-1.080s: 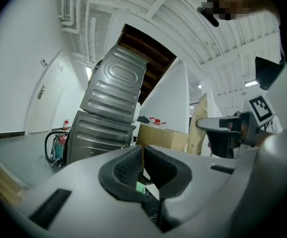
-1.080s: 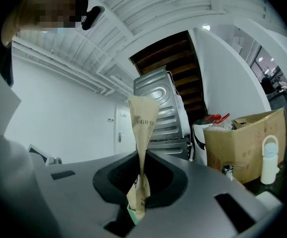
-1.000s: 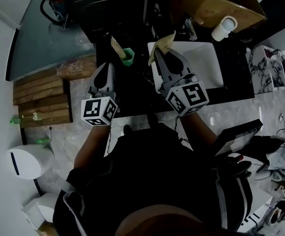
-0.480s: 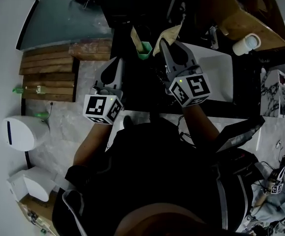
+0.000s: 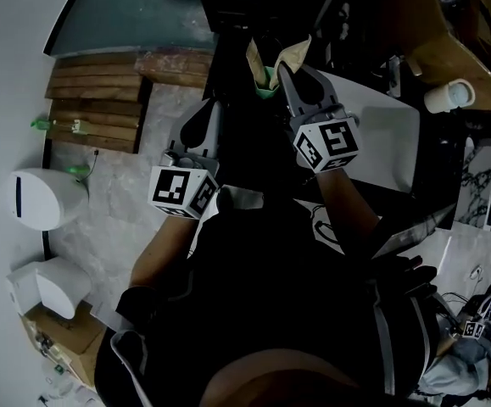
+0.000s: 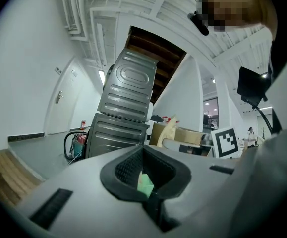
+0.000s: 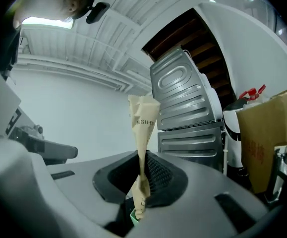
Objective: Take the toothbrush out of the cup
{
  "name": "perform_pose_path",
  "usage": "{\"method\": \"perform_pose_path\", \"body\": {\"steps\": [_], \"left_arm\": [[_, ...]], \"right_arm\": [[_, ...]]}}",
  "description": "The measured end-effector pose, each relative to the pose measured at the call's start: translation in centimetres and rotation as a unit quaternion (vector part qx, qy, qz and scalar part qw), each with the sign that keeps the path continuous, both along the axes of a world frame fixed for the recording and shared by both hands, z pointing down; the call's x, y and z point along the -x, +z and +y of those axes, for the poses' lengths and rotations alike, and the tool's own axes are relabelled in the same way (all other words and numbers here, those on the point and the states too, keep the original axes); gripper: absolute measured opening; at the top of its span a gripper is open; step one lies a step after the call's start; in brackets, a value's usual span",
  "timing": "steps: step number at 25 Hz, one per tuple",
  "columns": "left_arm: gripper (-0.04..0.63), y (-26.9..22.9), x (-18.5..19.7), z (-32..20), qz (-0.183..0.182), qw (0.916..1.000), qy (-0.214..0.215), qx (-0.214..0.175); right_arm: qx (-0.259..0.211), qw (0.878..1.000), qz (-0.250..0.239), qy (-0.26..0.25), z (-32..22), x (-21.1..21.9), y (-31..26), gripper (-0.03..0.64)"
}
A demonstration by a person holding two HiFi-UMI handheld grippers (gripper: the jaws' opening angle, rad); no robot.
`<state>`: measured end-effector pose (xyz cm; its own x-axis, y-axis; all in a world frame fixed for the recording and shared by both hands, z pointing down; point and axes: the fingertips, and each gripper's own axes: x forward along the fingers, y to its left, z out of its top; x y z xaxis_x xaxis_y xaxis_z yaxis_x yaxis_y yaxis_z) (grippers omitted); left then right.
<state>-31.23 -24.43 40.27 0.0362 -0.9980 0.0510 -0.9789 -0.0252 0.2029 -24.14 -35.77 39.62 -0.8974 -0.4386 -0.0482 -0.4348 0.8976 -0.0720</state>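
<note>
Left tool [image 6: 145, 182] clamps the cup [image 5: 265, 91]; right tool [image 7: 142, 182] clamps the wrapped toothbrush [image 7: 142, 128], upright, its foot at the cup.

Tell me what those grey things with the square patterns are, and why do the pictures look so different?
Those are two grippers, grabbing tools that a person holds, one per hand. The patterned cubes belong to them. The picture from above comes from a camera on the person's head, looking down; the other two come from cameras riding on each gripper. The left gripper pinches a green cup. The right gripper pinches a paper-wrapped toothbrush. Beside them a white sink sits in a dark counter.
</note>
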Motion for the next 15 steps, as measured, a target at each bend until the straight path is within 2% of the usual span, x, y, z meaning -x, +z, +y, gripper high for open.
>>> {"method": "perform_pose_path", "body": {"steps": [10,15], "left_arm": [[0.006,1.8,0.1,0.4,0.006,0.9994,-0.024,0.026],[0.005,2.2,-0.2,0.6,0.013,0.9991,-0.027,0.031]], "right_arm": [[0.005,1.0,0.009,-0.021,-0.8,1.5,4.5,0.04],[0.023,0.999,0.025,-0.019,-0.9,1.6,7.0,0.04]]}}
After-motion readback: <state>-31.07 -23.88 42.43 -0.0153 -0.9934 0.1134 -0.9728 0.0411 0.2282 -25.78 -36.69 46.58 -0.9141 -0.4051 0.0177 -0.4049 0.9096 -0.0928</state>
